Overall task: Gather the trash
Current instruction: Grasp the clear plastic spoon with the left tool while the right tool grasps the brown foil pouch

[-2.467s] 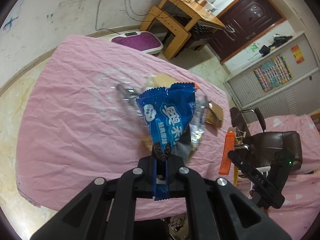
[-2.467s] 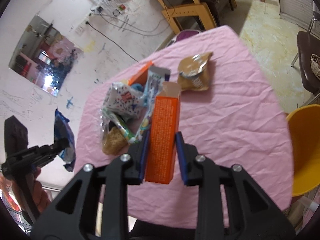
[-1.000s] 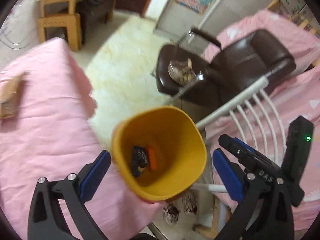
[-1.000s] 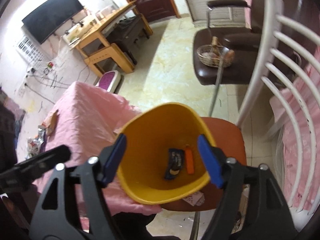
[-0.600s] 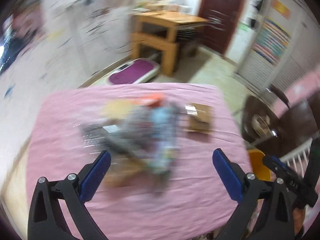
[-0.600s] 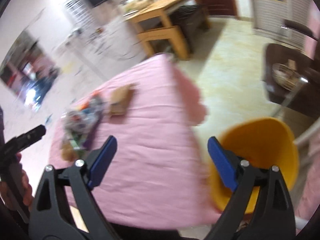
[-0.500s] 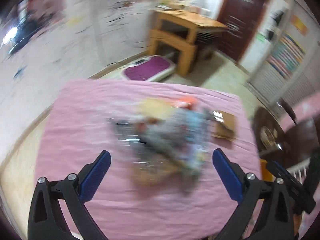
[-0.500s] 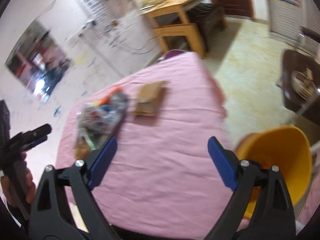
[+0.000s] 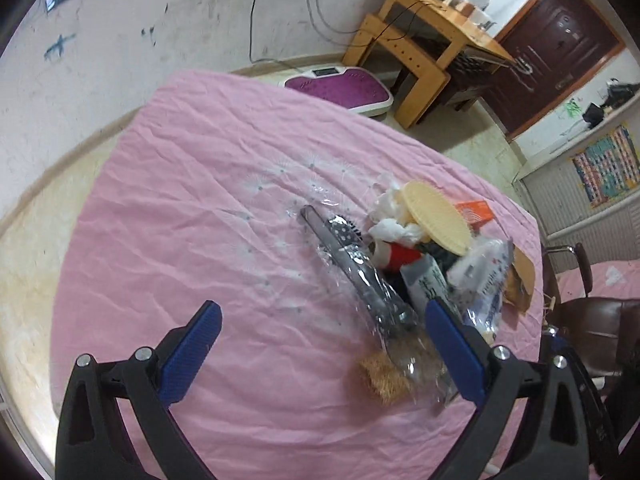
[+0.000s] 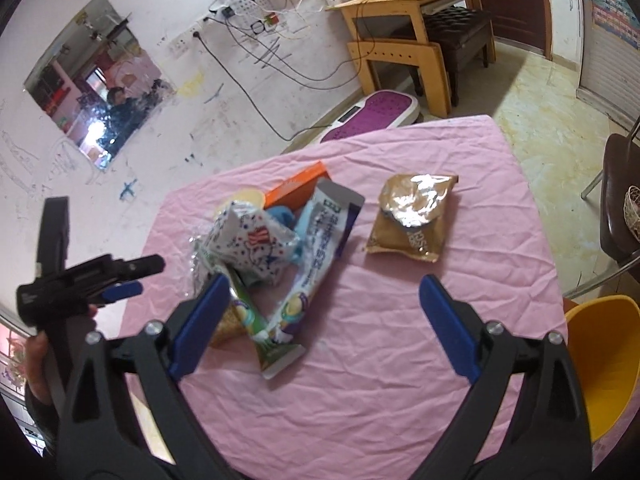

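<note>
Crumpled pink cloth point(image 9: 192, 208) covers the table; scribbled wall and wooden desk point(image 10: 404, 12) lie beyond. Left gripper point(image 9: 320, 344) jaws apart, empty; trash pile point(image 9: 420, 264) just ahead-right, with crinkly clear wrapper and round yellow lid. Right gripper point(image 10: 324, 316) jaws opening, nothing between; gold foil pouch point(image 10: 412, 216) ahead, yellow bin point(image 10: 604, 364) at right.

Heaped wrappers point(image 10: 280, 248) and separate gold packet point(image 10: 412, 216) on pink cloth point(image 10: 400, 340)

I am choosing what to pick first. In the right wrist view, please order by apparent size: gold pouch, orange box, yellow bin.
1. gold pouch
2. orange box, mostly hidden under other trash
Yellow bin: unranked; the picture's edge cuts it and it sits nearer.
</note>
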A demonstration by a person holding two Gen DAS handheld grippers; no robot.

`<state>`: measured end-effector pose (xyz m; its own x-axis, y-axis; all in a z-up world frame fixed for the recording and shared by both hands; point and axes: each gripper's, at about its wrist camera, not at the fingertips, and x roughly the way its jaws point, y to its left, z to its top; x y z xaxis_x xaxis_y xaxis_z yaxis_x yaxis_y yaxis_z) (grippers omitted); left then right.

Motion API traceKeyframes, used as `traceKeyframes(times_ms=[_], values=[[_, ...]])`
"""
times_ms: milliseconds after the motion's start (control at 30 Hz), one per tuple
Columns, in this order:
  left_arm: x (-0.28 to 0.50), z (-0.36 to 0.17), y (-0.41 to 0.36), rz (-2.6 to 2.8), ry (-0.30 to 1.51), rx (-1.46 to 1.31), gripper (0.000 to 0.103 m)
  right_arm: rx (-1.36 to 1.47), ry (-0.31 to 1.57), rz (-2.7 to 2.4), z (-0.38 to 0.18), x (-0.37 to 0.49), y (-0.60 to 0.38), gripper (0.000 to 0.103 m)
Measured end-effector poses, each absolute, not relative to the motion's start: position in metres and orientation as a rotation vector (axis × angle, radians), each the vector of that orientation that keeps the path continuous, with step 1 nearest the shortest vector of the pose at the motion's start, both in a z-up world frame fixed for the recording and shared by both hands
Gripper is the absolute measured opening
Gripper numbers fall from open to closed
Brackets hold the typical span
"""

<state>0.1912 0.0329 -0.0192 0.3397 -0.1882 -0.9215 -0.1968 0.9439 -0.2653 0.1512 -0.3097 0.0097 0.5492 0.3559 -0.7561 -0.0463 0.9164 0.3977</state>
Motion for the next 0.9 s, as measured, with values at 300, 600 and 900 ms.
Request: traceKeyframes(times_ms=[300,600,900], values=[[0.217,-0.041,0.02,0.065,1.257,-0.403,0.096,0.351,0.983,0.233,-0.003,0.166,-0.318,0.095],[0.233,-0.055,0.0,0.074,1.288,-0.412,0.057,0.368,0.998,0.216,-0.011,0.184,-0.331,0.095],[0.229,-0.046,0.013,0.036,1.229,-0.496,0.009,0.346,1.072,0.187,-0.017,0.213,-0.339,0.097]])
